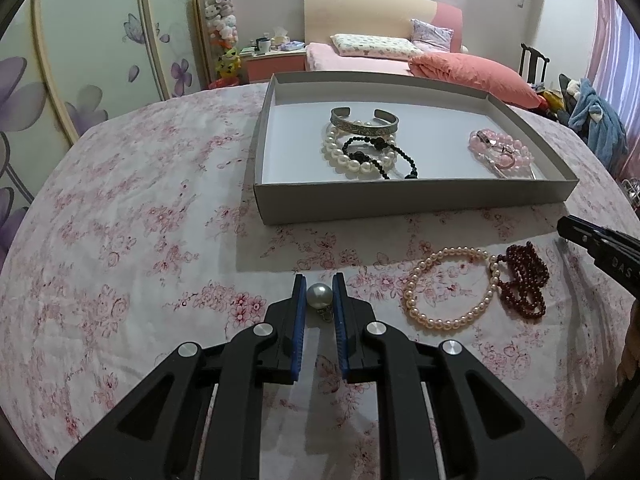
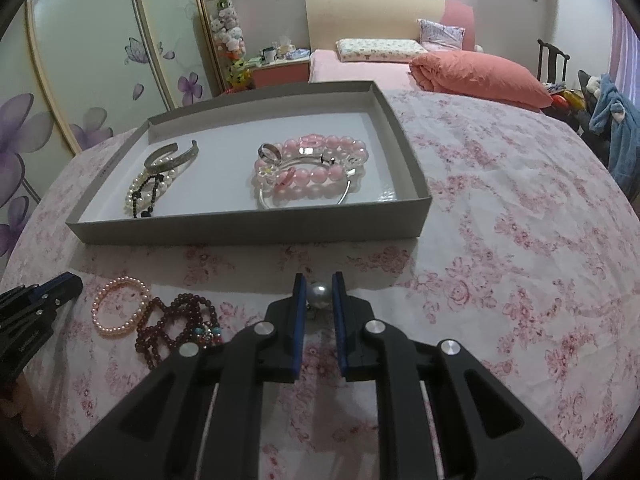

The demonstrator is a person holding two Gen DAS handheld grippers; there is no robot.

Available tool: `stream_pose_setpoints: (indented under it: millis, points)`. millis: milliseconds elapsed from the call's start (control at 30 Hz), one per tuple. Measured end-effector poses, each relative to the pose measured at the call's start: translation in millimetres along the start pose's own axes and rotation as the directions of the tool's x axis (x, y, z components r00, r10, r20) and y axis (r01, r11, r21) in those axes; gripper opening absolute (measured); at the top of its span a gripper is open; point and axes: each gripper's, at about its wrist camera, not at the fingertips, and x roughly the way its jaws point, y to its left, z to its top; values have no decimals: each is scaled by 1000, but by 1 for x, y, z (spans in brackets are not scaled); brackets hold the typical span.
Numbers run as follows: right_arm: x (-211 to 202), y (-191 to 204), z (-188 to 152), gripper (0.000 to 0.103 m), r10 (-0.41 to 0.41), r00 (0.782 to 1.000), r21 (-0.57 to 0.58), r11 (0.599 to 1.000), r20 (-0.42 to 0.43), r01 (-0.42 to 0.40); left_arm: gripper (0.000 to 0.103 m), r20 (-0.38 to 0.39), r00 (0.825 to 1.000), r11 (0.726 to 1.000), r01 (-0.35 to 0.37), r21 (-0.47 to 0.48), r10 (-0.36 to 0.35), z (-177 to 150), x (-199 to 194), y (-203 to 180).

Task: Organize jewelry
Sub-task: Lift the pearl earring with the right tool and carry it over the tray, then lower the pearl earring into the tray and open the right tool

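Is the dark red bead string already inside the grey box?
No, the dark red bead string lies on the flowered cloth in front of the grey box, beside a pearl bracelet.

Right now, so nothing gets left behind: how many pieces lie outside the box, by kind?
Pearl drops: 2, one in the left gripper, one in the right gripper
Pearl bracelet: 1
Dark red beads: 1
Total: 4
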Motion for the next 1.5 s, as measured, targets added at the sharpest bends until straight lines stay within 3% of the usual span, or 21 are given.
stream_pose_setpoints:
  millis: [333, 933, 1500]
  points:
    - [-37, 4, -1, 14, 38, 991, -19, 999, 129, -36, 14, 90, 995, 999, 40, -14, -38, 2, -29, -4]
    - [-79, 25, 12, 14, 56, 960, -63, 997, 274, -40, 14, 234, 970, 998, 58, 5, -57, 15, -63, -19]
    - [-100, 40, 47, 14, 74, 886, -83, 996, 458, -40, 14, 368, 929, 999, 45, 7, -45, 46, -74, -28]
